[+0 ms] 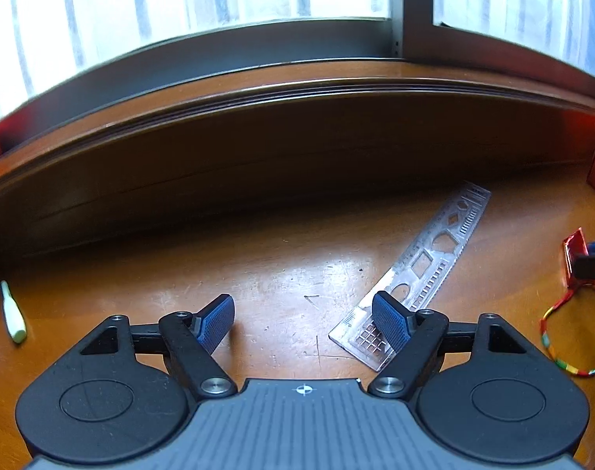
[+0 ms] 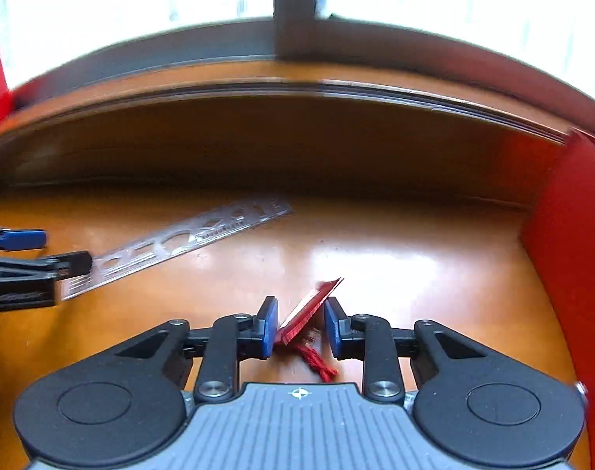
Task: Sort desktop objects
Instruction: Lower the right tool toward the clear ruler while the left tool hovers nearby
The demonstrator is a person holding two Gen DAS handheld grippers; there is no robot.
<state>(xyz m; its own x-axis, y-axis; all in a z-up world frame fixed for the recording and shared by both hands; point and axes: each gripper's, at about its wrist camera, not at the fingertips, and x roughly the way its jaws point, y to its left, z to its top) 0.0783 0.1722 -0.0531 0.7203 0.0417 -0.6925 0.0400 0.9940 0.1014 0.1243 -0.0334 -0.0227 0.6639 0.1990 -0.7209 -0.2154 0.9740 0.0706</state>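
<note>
My left gripper (image 1: pixel 304 319) sits low centre of its view, jaws wide apart w/ nothing between them, just bare wood surface (image 1: pixel 282 266). Its right pad overlaps the near end of the clear stencil ruler (image 1: pixel 427 266), which runs diagonally up toward mid-right; can't tell if it touches. Small white-green tool (image 1: pixel 12 313) lies far left. Multicolour cord loop (image 1: pixel 572 337) at right edge.

My right gripper (image 2: pixel 300 327), bottom centre of its view, jaws mostly closed around a red tag (image 2: pixel 311 309) standing tilted between the pads; left pad looks on it, right pad shows a slim gap. Red cord (image 2: pixel 317 362) trails below the tag. Ruler (image 2: pixel 187 241) lies left-centre there, red box (image 2: pixel 572 254) along the right edge.
</note>
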